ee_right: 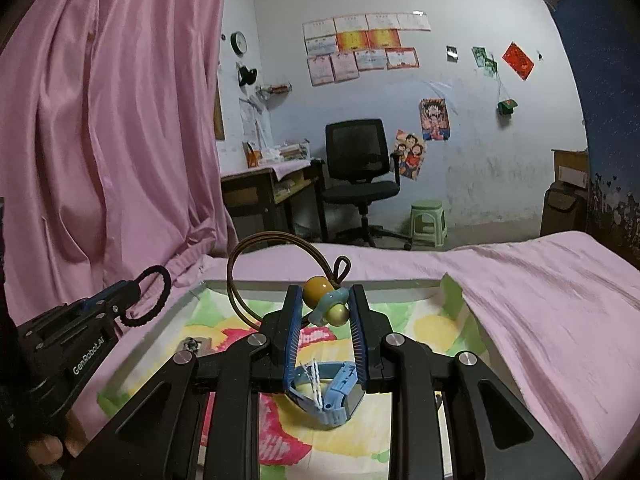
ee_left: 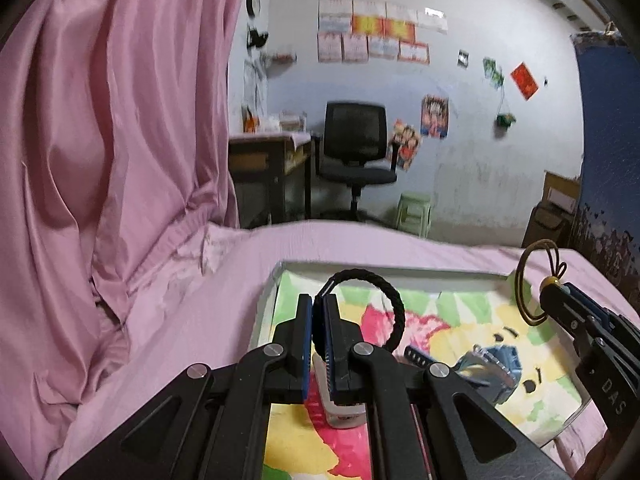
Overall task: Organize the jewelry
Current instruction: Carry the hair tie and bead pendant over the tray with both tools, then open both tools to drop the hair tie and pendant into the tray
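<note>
My left gripper (ee_left: 318, 312) is shut on a black braided bracelet (ee_left: 396, 300), whose loop stands up to the right of the blue pads. In the right wrist view the same gripper (ee_right: 134, 291) and bracelet (ee_right: 162, 300) hang at the left over the tray's edge. My right gripper (ee_right: 325, 300) is shut on the yellow, blue and pale green beads (ee_right: 320, 300) of a brown cord bracelet (ee_right: 272, 235). The left wrist view shows that gripper (ee_left: 546, 290) and its cord loop (ee_left: 519, 280) at the right. Both are held above a white tray (ee_right: 320, 283) lined with a cartoon print.
In the tray lie a blue watch (ee_right: 336, 396), a small metal piece (ee_right: 192, 345) and a grey clip (ee_left: 344, 412). Pink bedsheet (ee_right: 540, 300) surrounds the tray, with a pink curtain (ee_left: 100, 120) at the left. Across the room stand an office chair (ee_right: 360, 160), a desk and a green stool (ee_right: 428, 220).
</note>
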The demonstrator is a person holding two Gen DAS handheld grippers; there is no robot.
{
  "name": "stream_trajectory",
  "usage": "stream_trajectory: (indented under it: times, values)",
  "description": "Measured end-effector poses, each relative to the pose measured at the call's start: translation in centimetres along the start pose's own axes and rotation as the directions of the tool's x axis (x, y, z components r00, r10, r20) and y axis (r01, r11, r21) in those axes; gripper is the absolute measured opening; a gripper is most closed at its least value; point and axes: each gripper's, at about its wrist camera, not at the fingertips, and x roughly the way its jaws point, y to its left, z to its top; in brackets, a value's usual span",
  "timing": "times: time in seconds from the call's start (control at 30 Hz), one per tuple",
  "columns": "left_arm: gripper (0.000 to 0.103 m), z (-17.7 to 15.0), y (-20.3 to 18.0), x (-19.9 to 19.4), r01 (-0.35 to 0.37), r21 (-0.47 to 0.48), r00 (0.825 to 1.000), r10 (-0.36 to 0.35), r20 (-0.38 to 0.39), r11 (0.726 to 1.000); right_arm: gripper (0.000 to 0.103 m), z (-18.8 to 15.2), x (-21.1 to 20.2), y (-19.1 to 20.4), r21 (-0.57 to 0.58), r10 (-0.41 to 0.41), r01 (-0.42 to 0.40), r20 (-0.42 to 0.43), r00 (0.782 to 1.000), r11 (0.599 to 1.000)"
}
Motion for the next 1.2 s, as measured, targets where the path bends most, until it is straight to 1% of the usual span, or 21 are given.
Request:
stream_trajectory:
  times: [0.2,0.27,0.47,0.6,0.77,0.97,1.03,1.07,1.1,1.13,1.17,1.2]
  values:
    - [0.006,-0.3,-0.1,1.7,0.019,0.007,0.995,-0.018,-0.096,1.000,0.021,-0.4,1.6,-0.1,-0.002,0.001,-0.001,-0.059,0.998,1.000]
    - [0.006,-0.4,-0.2,2.1,0.026,0.009,0.992,-0.025,-0.121,1.000,0.021,-0.7,2.2,-0.1,0.000,0.004,-0.004,-0.092,0.996,1.000]
    - [0.006,-0.9,0.0,3.4,0.034,0.002,0.980,-0.033,-0.195,0.999,0.021,-2.0,3.8,-0.3,-0.003,0.013,-0.014,-0.180,0.984,1.000]
    - [0.006,-1.2,0.2,4.3,0.040,-0.005,0.967,-0.040,-0.253,0.999,0.021,-2.6,4.4,-0.2,-0.011,0.013,-0.016,-0.216,0.976,1.000]
    - [0.006,-1.1,0.0,4.4,0.047,0.002,0.962,-0.044,-0.269,0.999,0.021,-3.0,5.0,-0.2,-0.014,0.007,-0.011,-0.251,0.968,1.000]
    - [0.008,-1.0,0.0,4.2,0.062,0.004,0.959,-0.059,-0.278,0.998,0.022,-3.1,4.8,-0.4,-0.014,0.007,-0.011,-0.259,0.966,1.000]
    - [0.016,-1.1,0.1,4.0,0.074,-0.006,0.958,-0.073,-0.279,0.997,0.023,-3.1,4.8,-0.5,-0.012,0.007,-0.011,-0.260,0.966,1.000]
    - [0.027,-1.1,0.2,3.9,0.074,-0.009,0.958,-0.074,-0.277,0.997,0.026,-3.1,4.7,-0.6,-0.010,0.007,-0.010,-0.260,0.966,1.000]
    - [0.035,-1.2,0.4,3.7,0.074,-0.017,0.961,-0.076,-0.266,0.997,0.034,-3.1,4.6,-0.7,-0.008,0.005,-0.008,-0.258,0.966,1.000]
    - [0.038,-1.2,0.5,3.5,0.075,-0.023,0.963,-0.078,-0.258,0.997,0.040,-3.0,4.4,-0.7,-0.004,0.005,-0.007,-0.254,0.967,1.000]
    - [0.042,-1.2,0.7,3.1,0.079,-0.034,0.967,-0.085,-0.242,0.996,0.040,-3.0,4.2,-0.9,0.002,0.009,-0.008,-0.245,0.969,1.000]
    - [0.044,-1.2,0.9,2.8,0.086,-0.041,0.969,-0.093,-0.230,0.995,0.040,-3.0,4.1,-0.8,0.003,0.011,-0.010,-0.240,0.971,1.000]
